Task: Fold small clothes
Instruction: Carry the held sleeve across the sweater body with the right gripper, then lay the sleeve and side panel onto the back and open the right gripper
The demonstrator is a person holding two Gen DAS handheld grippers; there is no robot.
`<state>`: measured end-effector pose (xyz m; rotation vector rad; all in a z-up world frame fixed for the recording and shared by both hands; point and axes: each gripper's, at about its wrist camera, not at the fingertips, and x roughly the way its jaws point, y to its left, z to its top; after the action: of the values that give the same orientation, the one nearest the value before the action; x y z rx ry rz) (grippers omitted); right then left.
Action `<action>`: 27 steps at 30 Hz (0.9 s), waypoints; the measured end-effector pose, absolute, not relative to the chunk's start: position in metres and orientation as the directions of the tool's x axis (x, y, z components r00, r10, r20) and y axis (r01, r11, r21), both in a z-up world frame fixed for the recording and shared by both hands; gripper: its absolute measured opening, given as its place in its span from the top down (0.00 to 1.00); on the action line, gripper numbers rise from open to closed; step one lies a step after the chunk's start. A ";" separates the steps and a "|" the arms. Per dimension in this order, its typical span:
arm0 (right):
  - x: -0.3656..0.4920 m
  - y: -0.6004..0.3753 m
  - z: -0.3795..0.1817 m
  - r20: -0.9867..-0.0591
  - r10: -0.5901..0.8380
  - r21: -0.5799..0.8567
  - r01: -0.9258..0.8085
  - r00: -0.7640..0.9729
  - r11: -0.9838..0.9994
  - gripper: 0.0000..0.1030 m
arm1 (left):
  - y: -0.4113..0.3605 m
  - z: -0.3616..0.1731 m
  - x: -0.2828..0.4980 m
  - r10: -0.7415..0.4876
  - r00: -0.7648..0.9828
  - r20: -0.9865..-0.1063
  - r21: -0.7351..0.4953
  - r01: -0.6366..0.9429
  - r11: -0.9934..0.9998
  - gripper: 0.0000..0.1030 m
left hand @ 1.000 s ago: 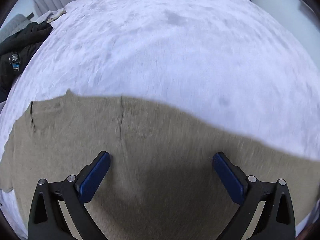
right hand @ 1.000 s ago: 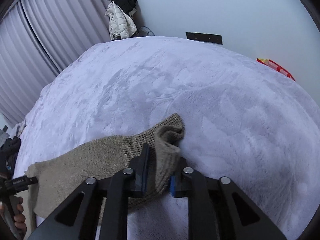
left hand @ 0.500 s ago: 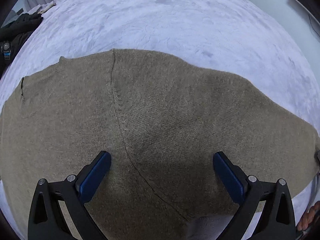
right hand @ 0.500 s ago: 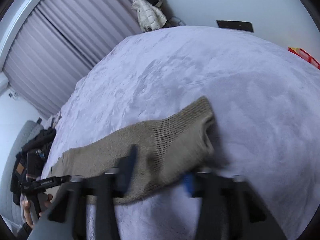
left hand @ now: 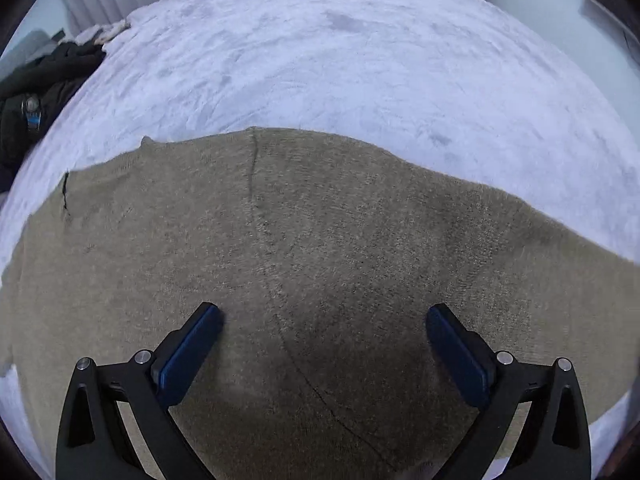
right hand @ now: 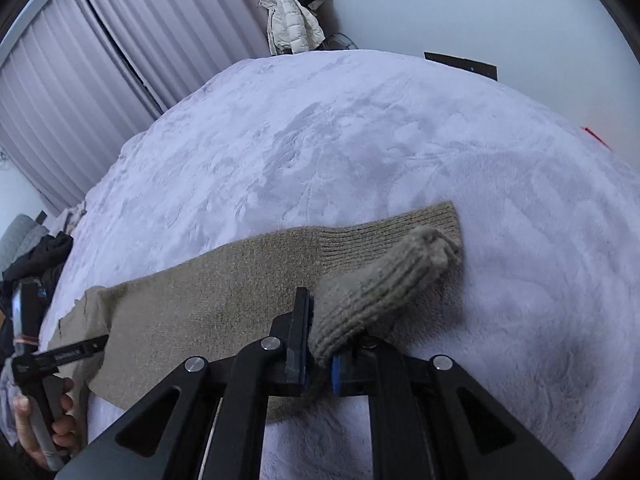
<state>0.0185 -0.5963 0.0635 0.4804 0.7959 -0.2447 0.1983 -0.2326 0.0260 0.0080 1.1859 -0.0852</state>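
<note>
- Lying flat on the bed, one beige knitted sweater (left hand: 320, 264) fills the lower half of the left wrist view; in the right wrist view it (right hand: 224, 284) runs from lower left to centre.
- One bed, covered by a pale lilac plush blanket (right hand: 360, 152), fuzzy nap with brush marks.
- Sweater: fine knit body, a dark seam line down it, a ribbed cuff (right hand: 384, 276) lifted and bunched into a roll, ribbed band flat behind it.
- Two grippers, black frames, blue pads.
- Left gripper (left hand: 322, 344): fingers spread wide, over the sweater, gripping nothing.
- Right gripper (right hand: 318, 360): fingers narrow, pinching the cuff.
- One left hand (right hand: 48, 428) at frame edge, wrapped round the gripper handle.
- One white puffer jacket (right hand: 290, 20) hanging by the pleated curtains (right hand: 100, 60); one dark clothing pile (left hand: 36, 92) at the bed's side.
</note>
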 end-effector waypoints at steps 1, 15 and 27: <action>0.017 -0.590 0.068 -0.733 -0.050 0.294 0.382 0.679 0.876 0.93 | -0.221 0.027 0.196 -0.083 0.380 -0.921 -0.075 0.036 0.997 0.00; 0.031 -0.459 0.186 -0.614 -0.114 0.140 0.250 0.781 0.958 0.93 | -0.162 0.034 0.159 -0.174 0.400 -0.900 -0.113 0.173 0.978 0.00; 0.097 -0.172 0.214 -0.603 0.166 0.124 -0.113 0.780 0.986 0.93 | 0.128 0.039 0.139 -0.079 0.465 -0.882 -0.224 -0.266 0.938 0.00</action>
<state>0.0969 -0.1723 0.2143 0.0826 0.6586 0.1510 0.1389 0.1283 0.0391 -0.3543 1.0877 0.1182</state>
